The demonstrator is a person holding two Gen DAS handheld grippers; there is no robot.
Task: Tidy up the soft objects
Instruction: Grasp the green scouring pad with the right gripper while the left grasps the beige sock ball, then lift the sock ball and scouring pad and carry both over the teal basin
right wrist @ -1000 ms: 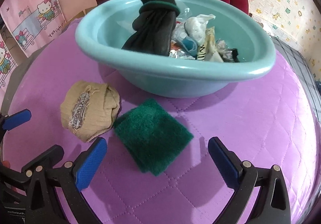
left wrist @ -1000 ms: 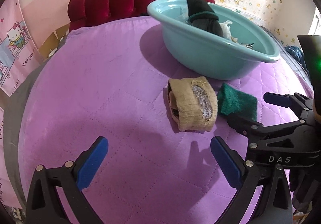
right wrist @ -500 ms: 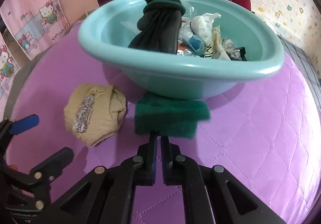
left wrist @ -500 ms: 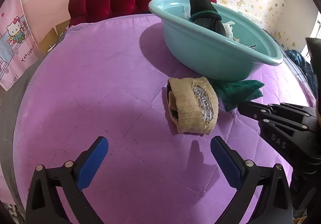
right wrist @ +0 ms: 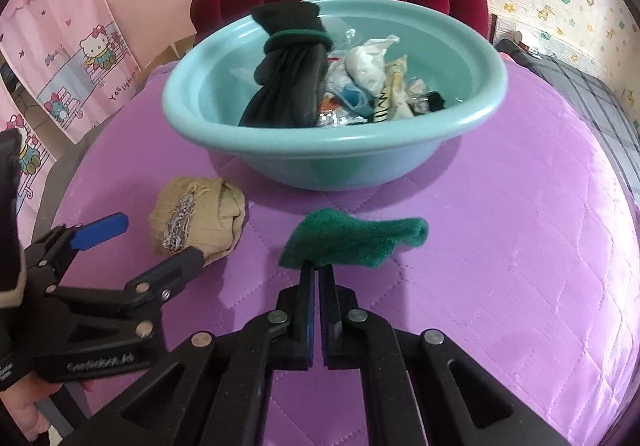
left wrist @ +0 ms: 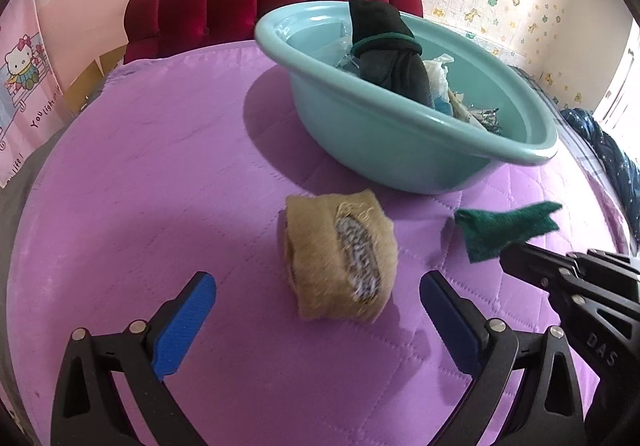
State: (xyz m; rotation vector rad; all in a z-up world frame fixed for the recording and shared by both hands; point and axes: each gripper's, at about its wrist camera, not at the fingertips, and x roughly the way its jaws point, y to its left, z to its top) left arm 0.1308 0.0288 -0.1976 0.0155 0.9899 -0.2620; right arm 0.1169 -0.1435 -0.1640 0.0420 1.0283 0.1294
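Right gripper (right wrist: 319, 271) is clamped tight on the green scouring pad (right wrist: 356, 238), dangling just above the purple quilt (right wrist: 500, 246) near the teal basin (right wrist: 320, 162). Left gripper (left wrist: 316, 310) has its jaws spread wide, hovering by the tan sock roll (left wrist: 340, 258) mid-quilt

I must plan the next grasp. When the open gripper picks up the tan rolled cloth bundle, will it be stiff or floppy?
The tan rolled cloth bundle probably squashes, since it looks like soft knit. It sits flat, so rolling seems unlikely. A loose end may unroll.
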